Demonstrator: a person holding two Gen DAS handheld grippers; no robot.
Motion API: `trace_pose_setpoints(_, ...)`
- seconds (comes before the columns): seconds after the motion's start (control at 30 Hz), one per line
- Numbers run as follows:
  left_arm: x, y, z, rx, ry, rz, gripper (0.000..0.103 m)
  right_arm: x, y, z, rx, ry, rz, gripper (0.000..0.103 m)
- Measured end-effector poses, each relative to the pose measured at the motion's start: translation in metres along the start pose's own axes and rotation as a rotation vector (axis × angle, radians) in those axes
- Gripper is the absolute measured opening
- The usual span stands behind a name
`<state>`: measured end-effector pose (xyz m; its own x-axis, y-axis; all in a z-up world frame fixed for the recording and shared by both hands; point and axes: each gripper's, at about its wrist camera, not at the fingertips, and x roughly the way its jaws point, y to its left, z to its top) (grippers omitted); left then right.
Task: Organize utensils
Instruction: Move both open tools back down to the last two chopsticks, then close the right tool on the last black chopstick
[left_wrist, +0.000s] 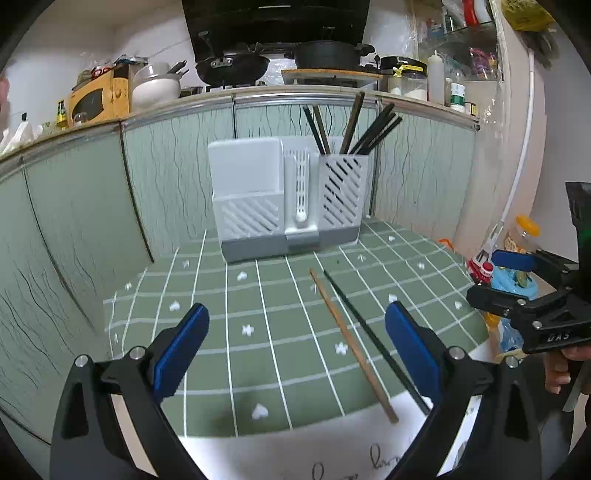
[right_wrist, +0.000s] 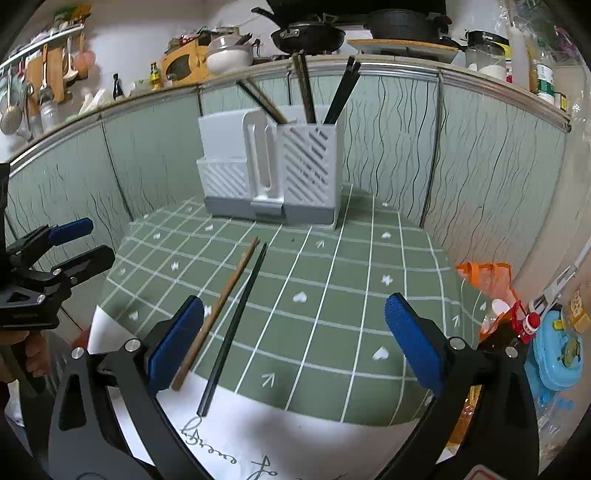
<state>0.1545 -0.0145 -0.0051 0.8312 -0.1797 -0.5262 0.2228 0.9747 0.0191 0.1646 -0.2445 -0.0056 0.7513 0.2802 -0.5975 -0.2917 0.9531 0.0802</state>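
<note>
Two chopsticks, a brown wooden one (left_wrist: 351, 341) and a black one (left_wrist: 373, 339), lie side by side, close but apart, on the green checked tablecloth (left_wrist: 258, 295), their near ends over its white border. Behind them stands a white utensil rack (left_wrist: 284, 199), its right-hand compartment holding several upright dark chopsticks (left_wrist: 354, 129). Left gripper (left_wrist: 295, 343) and right gripper (right_wrist: 295, 339) both hover above the cloth with jaws spread wide, holding nothing.
</note>
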Motion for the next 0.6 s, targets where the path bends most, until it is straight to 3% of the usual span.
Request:
trace_pose_setpoints(0.27, 0.006, 0.0, -0.04, -0.012, 0.033, -0.002, 0.095, 0.017, 0.023, -0.034, -0.052, 0.052, 0.005, 0.082)
trace_pose_setpoints(0.47, 0.013, -0.002, -0.066, -0.019, 0.072, -0.002, 0.095, 0.032, 0.04, -0.052, -0.07, 0.104, 0.045, 0.06)
trace_pose_setpoints(0.6, 0.015, -0.001, -0.077, -0.029, 0.098, -0.002, 0.095, 0.047, 0.052, -0.061, -0.094, 0.147, 0.069, 0.036)
